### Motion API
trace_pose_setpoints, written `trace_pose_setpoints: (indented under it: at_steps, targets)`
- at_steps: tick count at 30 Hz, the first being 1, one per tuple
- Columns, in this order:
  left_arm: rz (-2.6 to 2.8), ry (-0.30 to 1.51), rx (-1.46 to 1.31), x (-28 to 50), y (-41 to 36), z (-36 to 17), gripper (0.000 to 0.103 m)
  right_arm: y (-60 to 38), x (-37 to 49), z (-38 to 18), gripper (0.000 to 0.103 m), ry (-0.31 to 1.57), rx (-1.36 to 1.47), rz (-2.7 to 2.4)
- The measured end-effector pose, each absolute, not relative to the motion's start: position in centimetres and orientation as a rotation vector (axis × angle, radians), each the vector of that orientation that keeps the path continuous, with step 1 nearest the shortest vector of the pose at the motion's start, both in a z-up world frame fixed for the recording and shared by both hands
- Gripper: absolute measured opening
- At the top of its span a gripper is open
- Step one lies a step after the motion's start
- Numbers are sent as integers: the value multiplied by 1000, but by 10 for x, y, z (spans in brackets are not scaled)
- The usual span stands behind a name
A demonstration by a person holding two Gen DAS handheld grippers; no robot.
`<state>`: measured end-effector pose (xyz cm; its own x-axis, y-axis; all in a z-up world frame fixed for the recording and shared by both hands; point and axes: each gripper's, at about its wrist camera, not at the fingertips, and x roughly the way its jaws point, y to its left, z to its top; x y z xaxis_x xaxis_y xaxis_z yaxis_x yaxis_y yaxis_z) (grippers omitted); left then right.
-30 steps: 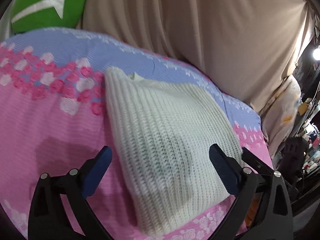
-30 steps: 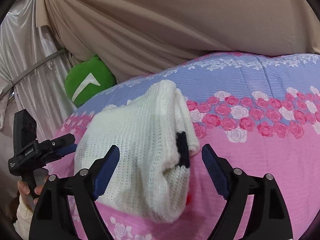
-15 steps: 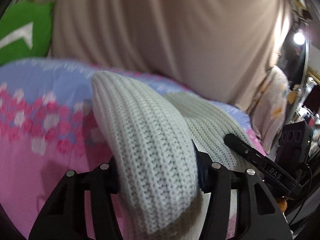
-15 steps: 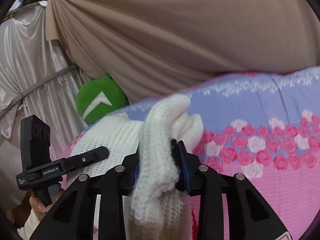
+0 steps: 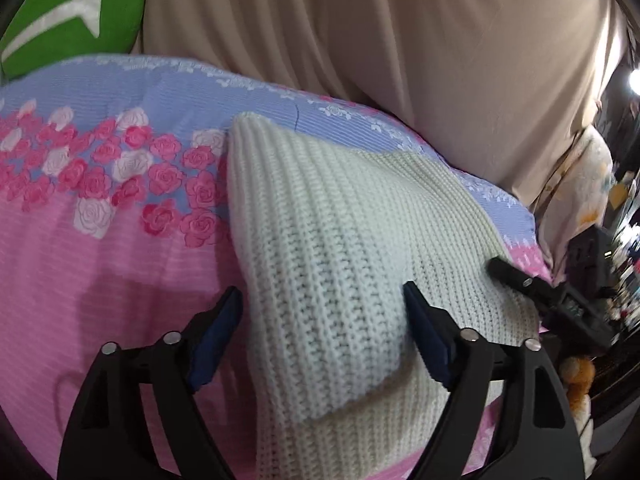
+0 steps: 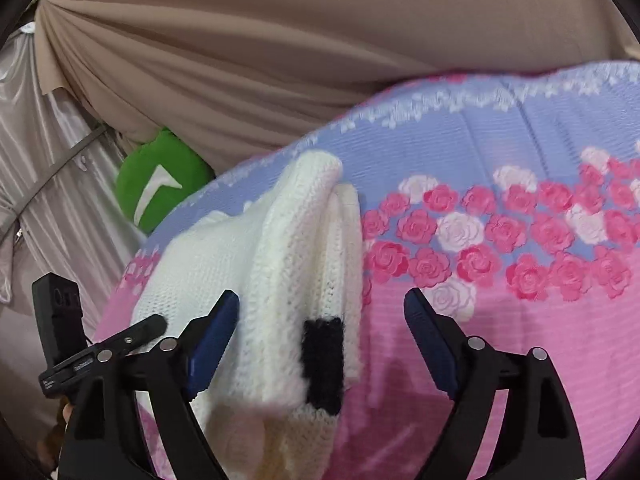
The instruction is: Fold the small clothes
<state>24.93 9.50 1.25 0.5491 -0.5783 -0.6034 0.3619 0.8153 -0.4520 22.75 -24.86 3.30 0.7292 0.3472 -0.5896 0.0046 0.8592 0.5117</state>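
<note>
Both claws stand spread over the white knit sweater, which lies folded on the pink rose-print bed cover. Having just opened, the left claw straddles the sweater's top fold without pinching it, and the right claw likewise brackets its black-patched edge.

The knit garment is thick cream wool-like yarn, coarsely ribbed, matt and rough; on its folded edge sits a fuzzy black patch. Under the garment, the bedspread is soft matt cloth with fine woven ridges and printed roses. Behind the bedspread hangs a smooth beige curtain, faintly sheeny, and beside it a glossy silver satin drape. The green cushion looks plush, perhaps fleece. Gripper fingers are matt black plastic with dark blue rubbery-looking pads and bright metal screws.
</note>
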Motion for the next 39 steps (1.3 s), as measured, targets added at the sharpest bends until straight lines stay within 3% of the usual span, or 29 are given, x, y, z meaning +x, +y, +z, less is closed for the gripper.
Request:
trace_pose_setpoints:
  at_steps: [2, 3, 5, 7, 11, 15, 16, 21, 24, 25, 28, 31, 36, 39]
  targets:
    - [-616, 873, -370, 262, 97, 3, 81, -243, 240, 19, 78, 767, 537, 238]
    - [-642, 895, -399, 267, 95, 0, 79, -237, 244, 20, 64, 778, 521, 293]
    - [-655, 895, -412, 271, 90, -1, 65, -227, 247, 29, 39, 751, 492, 304]
    - [-657, 844, -394, 268, 86, 12, 55, -216, 237, 53, 33, 663, 393, 279]
    - [-715, 724, -384, 254, 80, 32, 52, -202, 210, 83, 32, 502, 272, 246]
    - [-608, 817, -293, 268, 61, -1, 62, -225, 246, 31, 36, 710, 319, 144]
    - [-615, 818, -354, 268, 68, -2, 63, -235, 245, 24, 45, 702, 374, 145]
    - [-521, 734, -301, 233, 90, 33, 62, -255, 190, 66, 43, 578, 435, 109]
    - [-434, 668, -194, 201, 86, 48, 62, -238, 150, 86, 28, 510, 331, 98]
    - [-401, 663, -150, 195, 80, 48, 62, -231, 144, 88, 17, 509, 296, 95]
    - [-271, 729, -2, 190, 64, 25, 59, -197, 150, 65, 2, 599, 140, 73]
    - [-227, 774, 27, 192, 64, -3, 60, -193, 170, 20, 0, 727, 59, -46]
    - [-169, 737, 47, 172, 58, 4, 60, -202, 143, 35, 0, 662, 170, -20]
    - [-103, 697, 84, 151, 51, 3, 78, -197, 122, 31, 1, 635, 202, -34]
